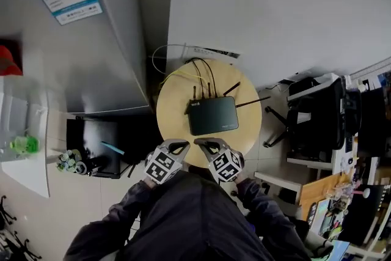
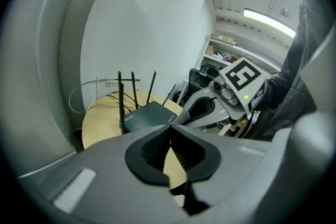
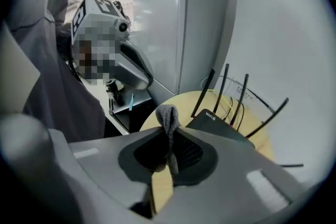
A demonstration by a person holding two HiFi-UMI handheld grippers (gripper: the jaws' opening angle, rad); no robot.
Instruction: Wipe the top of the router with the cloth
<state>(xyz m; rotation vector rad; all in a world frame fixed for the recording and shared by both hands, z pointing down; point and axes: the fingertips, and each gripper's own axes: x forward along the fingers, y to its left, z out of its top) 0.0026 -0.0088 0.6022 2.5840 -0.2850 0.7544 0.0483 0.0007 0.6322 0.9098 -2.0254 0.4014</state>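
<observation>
A black router point(image 1: 212, 115) with several upright antennas lies in the middle of a round wooden table point(image 1: 174, 107). Both grippers hover side by side over the table's near edge, just short of the router. My right gripper point(image 3: 169, 136) is shut on a small grey cloth point(image 3: 168, 115), whose end sticks up between the jaws; the router point(image 3: 220, 123) lies ahead to its right. My left gripper point(image 2: 170, 131) is shut with nothing in it, and the router point(image 2: 149, 115) sits just beyond its tips. In the head view the left gripper point(image 1: 177, 145) and right gripper point(image 1: 208, 143) almost touch.
A tall white appliance point(image 1: 110, 27) stands left of the table, with a low black stand point(image 1: 98, 143) beside it. Yellow and black cables point(image 1: 183, 73) run off the table's far edge to the wall. A black office chair point(image 1: 305, 113) and cluttered shelves stand to the right.
</observation>
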